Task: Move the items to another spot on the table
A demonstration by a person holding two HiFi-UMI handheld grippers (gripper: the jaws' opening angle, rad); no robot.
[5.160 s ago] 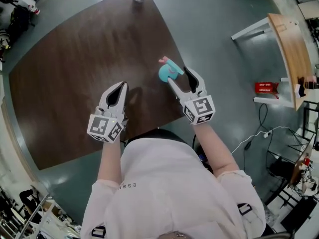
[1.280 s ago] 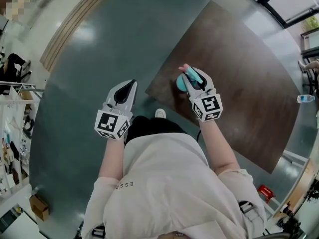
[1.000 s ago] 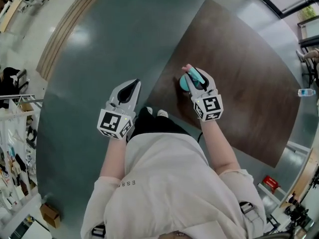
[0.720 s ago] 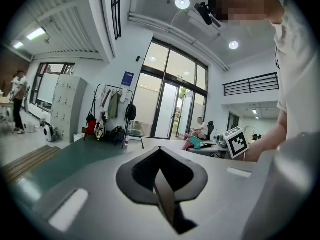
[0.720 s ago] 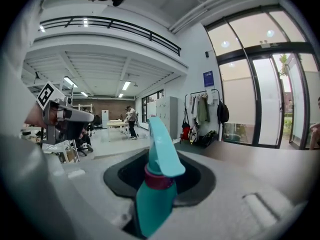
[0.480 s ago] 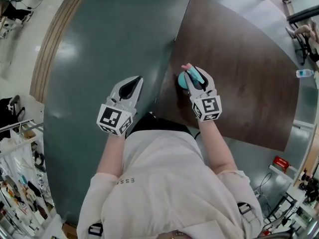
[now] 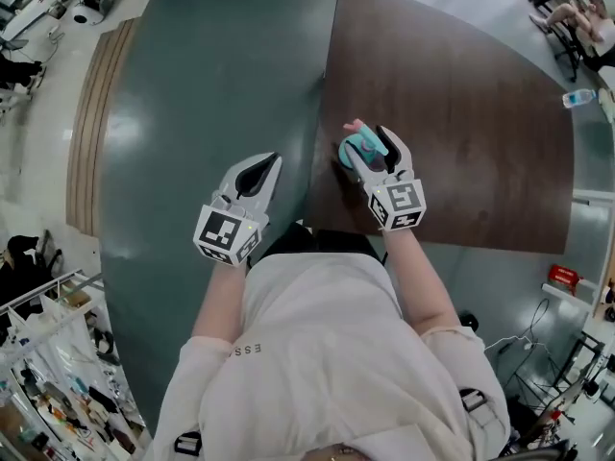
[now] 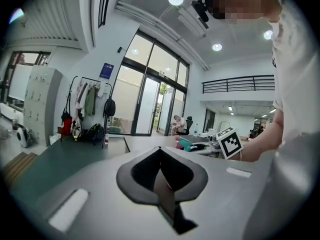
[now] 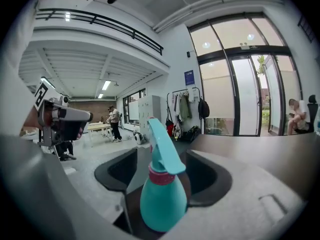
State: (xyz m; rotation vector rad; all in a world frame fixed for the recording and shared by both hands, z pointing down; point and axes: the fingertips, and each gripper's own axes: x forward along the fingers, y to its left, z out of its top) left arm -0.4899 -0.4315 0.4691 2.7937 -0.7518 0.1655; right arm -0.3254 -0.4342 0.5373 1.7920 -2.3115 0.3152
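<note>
Teal spray bottle point(image 7: 361, 146) with a pink collar stood upright on the dark wooden table point(image 7: 461, 104), near the edge closest to the person. It sat between the jaws of the right gripper point(image 7: 373, 144), and those jaws were opening, spread wide either side of it. Left gripper point(image 7: 261, 169) hung over the grey floor point(image 7: 192, 113) beside the table, jaws together, empty.
</note>
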